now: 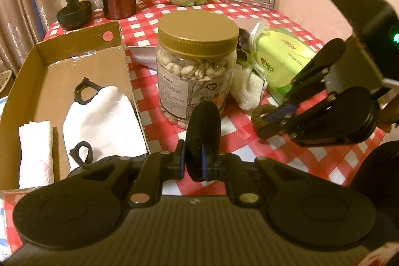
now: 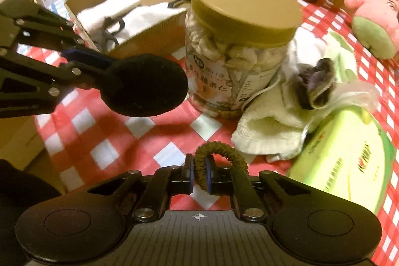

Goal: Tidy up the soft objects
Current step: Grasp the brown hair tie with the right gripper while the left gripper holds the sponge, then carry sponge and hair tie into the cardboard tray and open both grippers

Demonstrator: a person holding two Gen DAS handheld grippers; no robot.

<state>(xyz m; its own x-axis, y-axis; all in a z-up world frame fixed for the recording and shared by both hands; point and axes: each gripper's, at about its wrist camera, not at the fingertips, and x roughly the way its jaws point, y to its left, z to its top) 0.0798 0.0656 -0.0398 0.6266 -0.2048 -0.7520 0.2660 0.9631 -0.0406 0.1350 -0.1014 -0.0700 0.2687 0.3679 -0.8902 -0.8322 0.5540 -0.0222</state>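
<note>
Olive-brown ribbed scrunchie (image 2: 219, 163): clamped in right hand-held gripper (image 2: 198, 175), low over checkered worktop (image 2: 104, 131) | black fuzzy round pad (image 1: 203, 138): pinched upright in left hand-held gripper (image 1: 193, 162), beside cardboard box (image 1: 49, 81)

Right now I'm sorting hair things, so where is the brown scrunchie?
The brown scrunchie is pinched in the right gripper, low over the checked tablecloth, just in front of the cream towel and the nut jar.
</note>
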